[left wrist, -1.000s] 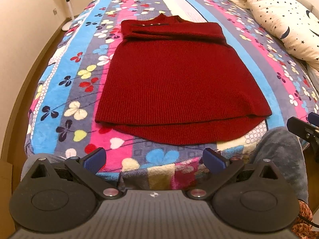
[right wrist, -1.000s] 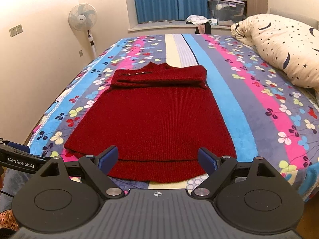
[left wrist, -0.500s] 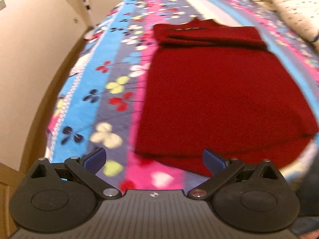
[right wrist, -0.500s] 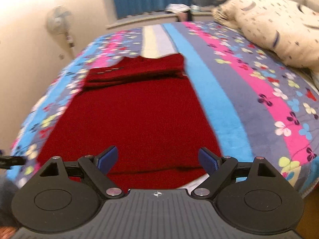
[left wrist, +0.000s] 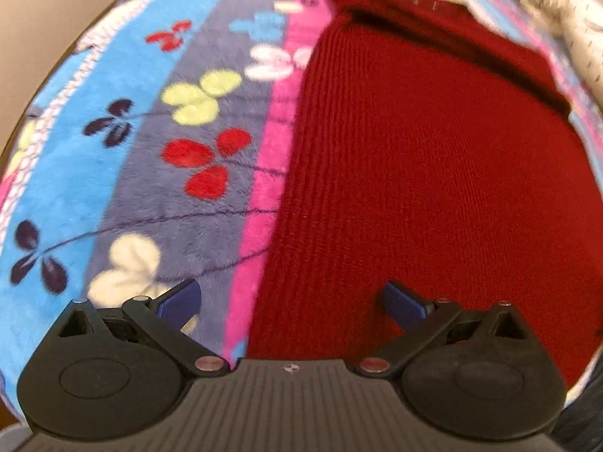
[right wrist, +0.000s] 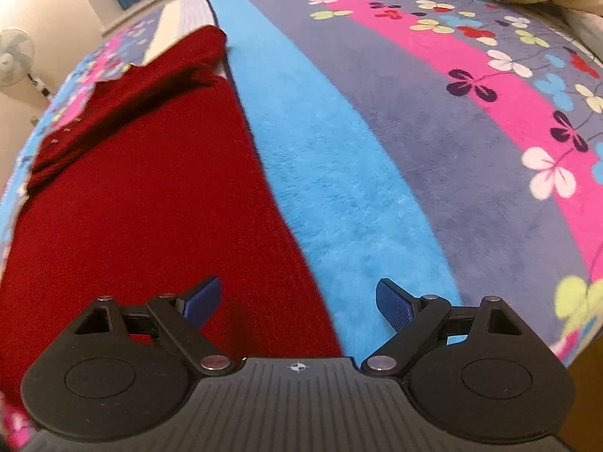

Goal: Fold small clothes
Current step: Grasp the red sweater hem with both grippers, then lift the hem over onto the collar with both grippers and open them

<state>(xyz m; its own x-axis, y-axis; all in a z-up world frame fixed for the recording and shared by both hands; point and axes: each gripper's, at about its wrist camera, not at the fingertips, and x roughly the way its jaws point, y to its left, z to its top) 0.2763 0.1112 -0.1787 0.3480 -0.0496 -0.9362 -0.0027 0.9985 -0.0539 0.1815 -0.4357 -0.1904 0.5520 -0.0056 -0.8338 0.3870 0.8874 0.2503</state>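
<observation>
Both grippers hang wide apart and empty over the striped flowered blanket (right wrist: 377, 158), where the red knit dress (left wrist: 433, 188) lies flat, top already folded. I keep my left gripper (left wrist: 290, 303) straddling its left edge and my right gripper (right wrist: 297, 299) its right edge, probably to pinch the sides.

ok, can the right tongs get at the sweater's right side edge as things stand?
Probably yes. The right tongs stand open directly over the red sweater's right edge, where it meets the blue stripe of the blanket. Nothing lies between them.
</observation>
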